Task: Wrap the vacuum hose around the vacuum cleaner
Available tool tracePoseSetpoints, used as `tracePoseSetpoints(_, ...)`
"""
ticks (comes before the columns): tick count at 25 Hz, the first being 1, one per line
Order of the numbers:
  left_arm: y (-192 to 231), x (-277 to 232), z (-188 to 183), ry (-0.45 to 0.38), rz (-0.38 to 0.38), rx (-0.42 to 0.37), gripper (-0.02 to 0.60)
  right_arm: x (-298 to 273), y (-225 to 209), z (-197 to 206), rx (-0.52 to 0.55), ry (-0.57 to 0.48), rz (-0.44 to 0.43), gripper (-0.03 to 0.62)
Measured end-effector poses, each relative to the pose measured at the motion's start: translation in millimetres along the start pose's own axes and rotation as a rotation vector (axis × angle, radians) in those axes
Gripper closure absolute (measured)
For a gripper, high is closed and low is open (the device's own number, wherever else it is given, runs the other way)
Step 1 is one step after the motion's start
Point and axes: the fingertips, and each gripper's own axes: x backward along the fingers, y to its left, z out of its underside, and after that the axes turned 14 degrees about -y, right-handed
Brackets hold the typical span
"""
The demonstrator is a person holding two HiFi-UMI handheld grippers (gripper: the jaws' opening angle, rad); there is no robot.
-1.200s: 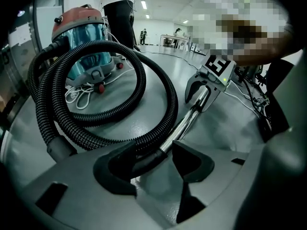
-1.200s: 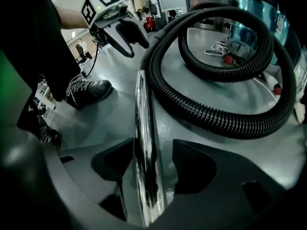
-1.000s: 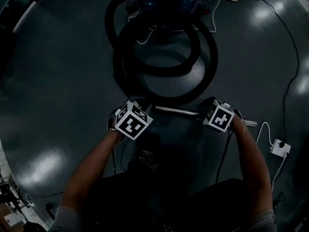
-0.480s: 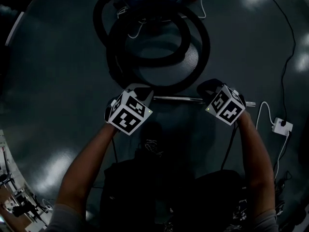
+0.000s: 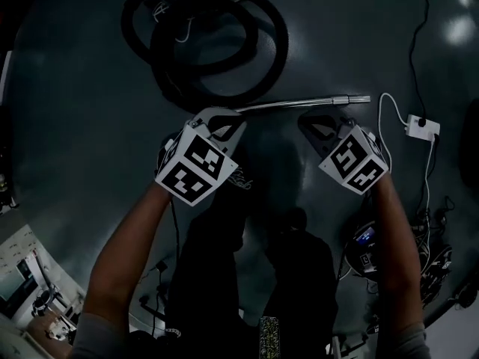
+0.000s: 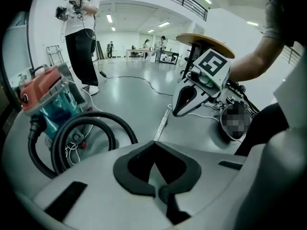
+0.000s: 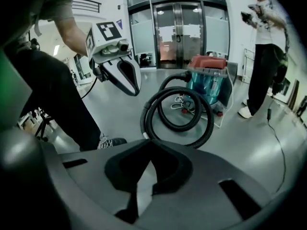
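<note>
The black vacuum hose [image 5: 217,47] lies in loose loops on the dark floor, in front of the teal vacuum cleaner with a red top [image 7: 210,79] [image 6: 48,97]. Its metal wand [image 5: 307,103] rests flat on the floor, just beyond both grippers. My left gripper [image 5: 224,120] hangs above the wand's near end, jaws shut and empty. My right gripper [image 5: 320,123] hovers over the wand's middle, also shut with nothing in it. From the left gripper view the wand [image 6: 161,123] shows on the floor below the right gripper [image 6: 181,108].
A white power adapter [image 5: 418,126] with a white cable lies right of the wand's tip. Gear and cables [image 5: 367,249] sit on the floor at the right. A person [image 6: 80,37] stands behind the vacuum cleaner. My own legs [image 5: 247,275] fill the lower middle.
Both grippers have risen off the floor, away from the wand, and their jaws have shut. The wand stays lying on the floor. The hose loops have not moved.
</note>
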Motion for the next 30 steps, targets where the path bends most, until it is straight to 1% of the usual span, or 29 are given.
tracePoseSetpoints(4,-32,23,-55,-0.023,0.024,-0.001,0.574,61,19,-44,-0.102,-0.061,0.090,0.588)
tracePoseSetpoints(7,-60,43,-99,-0.058,0.037,0.000,0.574,105,37,-77,-0.120,-0.068,0.157,0.589)
tracePoseSetpoints(10,-96,67,-138,-0.081,0.053,0.003,0.574,150,67,-110,-0.170,-0.083,0.204,0.588)
tracePoseSetpoints(13,-133,94,-169,-0.083,0.073,0.002,0.574,192,96,-143,-0.197,-0.107,0.238,0.588)
tracePoseSetpoints(16,-170,119,-193,-0.086,0.093,-0.036,0.574,233,123,-169,-0.214,-0.138,0.273,0.588)
tracePoseSetpoints(18,-199,140,-210,-0.088,0.114,-0.067,0.574,264,142,-186,-0.207,-0.144,0.301,0.588)
tracePoseSetpoints(21,-242,179,-244,-0.104,0.136,-0.118,0.574,314,170,-220,-0.154,-0.146,0.344,0.588)
tracePoseSetpoints(26,-303,230,-304,-0.143,0.161,-0.177,0.574,396,210,-274,-0.133,-0.198,0.420,0.588)
tracePoseSetpoints(29,-330,252,-340,-0.181,0.193,-0.210,0.574,437,221,-300,-0.132,-0.224,0.500,0.589)
tracePoseSetpoints(30,-337,258,-354,-0.202,0.204,-0.216,0.574,449,222,-308,-0.147,-0.248,0.533,0.588)
